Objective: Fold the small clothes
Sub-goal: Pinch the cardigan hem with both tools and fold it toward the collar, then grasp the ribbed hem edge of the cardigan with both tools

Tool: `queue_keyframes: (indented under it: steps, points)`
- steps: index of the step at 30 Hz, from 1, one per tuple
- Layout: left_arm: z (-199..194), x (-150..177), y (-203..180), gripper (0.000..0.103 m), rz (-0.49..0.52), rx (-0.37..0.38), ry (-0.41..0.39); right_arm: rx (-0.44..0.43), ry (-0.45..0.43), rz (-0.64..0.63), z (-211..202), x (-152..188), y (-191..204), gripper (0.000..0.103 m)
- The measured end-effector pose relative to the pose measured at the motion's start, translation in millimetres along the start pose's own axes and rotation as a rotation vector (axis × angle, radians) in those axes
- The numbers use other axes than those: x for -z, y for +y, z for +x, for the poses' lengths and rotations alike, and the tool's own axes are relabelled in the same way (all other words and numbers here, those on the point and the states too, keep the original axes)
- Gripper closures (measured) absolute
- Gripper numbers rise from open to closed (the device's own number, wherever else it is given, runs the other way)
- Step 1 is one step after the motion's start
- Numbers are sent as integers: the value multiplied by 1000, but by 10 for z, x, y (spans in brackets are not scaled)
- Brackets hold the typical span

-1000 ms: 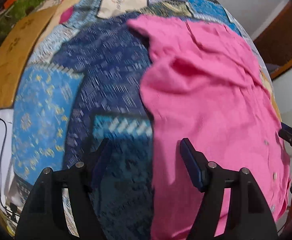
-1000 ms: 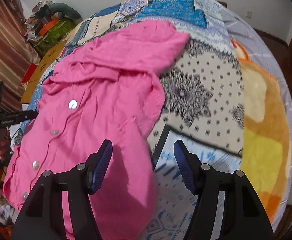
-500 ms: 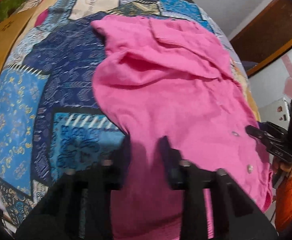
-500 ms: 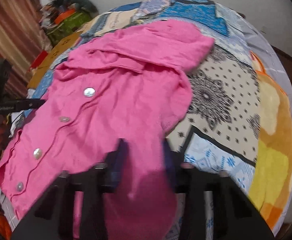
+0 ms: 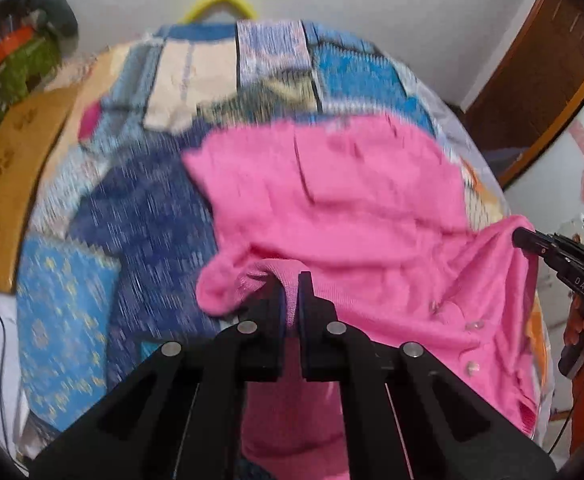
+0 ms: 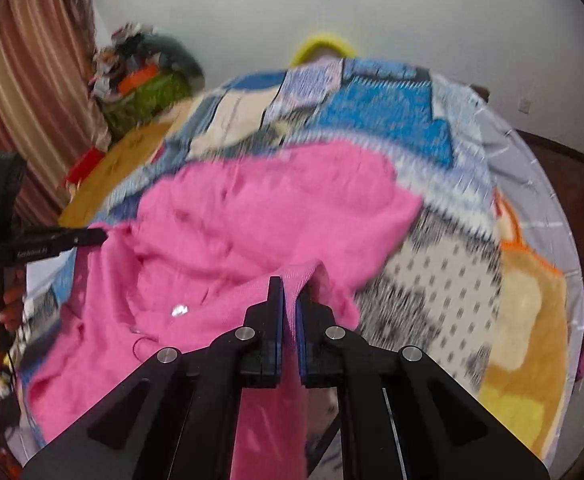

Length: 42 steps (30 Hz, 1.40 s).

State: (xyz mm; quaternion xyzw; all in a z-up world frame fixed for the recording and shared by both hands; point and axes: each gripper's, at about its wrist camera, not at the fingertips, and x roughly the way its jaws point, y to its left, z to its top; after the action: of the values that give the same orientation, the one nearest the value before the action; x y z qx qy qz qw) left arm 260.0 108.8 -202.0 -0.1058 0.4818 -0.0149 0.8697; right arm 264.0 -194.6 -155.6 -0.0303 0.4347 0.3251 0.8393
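Observation:
A pink buttoned cardigan [image 5: 356, 216] lies across a patchwork bedspread [image 5: 139, 216]. My left gripper [image 5: 291, 286] is shut on the cardigan's near hem at its left side and lifts it off the bed. My right gripper [image 6: 288, 292] is shut on the near hem of the cardigan [image 6: 259, 220] at its right side, also lifted. Both views are motion-blurred. The right gripper's tip shows at the right edge of the left wrist view [image 5: 522, 236], and the left gripper's tip at the left edge of the right wrist view [image 6: 99, 235].
The bedspread [image 6: 388, 120] covers the bed, with a yellow-orange plush blanket [image 6: 528, 320] at the right. A wooden board [image 5: 7, 184] and cluttered items [image 5: 11, 56] lie left of the bed. A yellow hoop [image 5: 219, 0] rises at the far end by the white wall.
Both grippers closed on the cardigan's near hem and raised it; the views tilted up toward the wall. One second ago both were open above the flat cardigan.

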Motion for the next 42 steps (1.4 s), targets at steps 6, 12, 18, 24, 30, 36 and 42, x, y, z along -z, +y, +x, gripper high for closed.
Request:
queue_keyframes:
  steps: [6,12,18,24,30,36,42]
  points:
    - [38,-389,152,99,-45,-47,-53,75,-30,4,95,-286,-77,98]
    - [292,-418,273,97,-62,-60,39,75,21,16,171,-255,-164,98]
    - [210,-267,293,79,-77,-78,65,56,56,47,37,-130,-161,78]
    - [-82,-147,125,57,-10,-115,11,58,51,17,-110,-12,32,55]
    - [-167,8,-110,53,27,-60,30,38,68,23,-137,143,183,54]
    - [109,259,-302,53,43,-20,133,13,151,40,0,444,265,54]
    - [375,371,-379,53,30,2,195,-15,204,72,152,637,260,54]
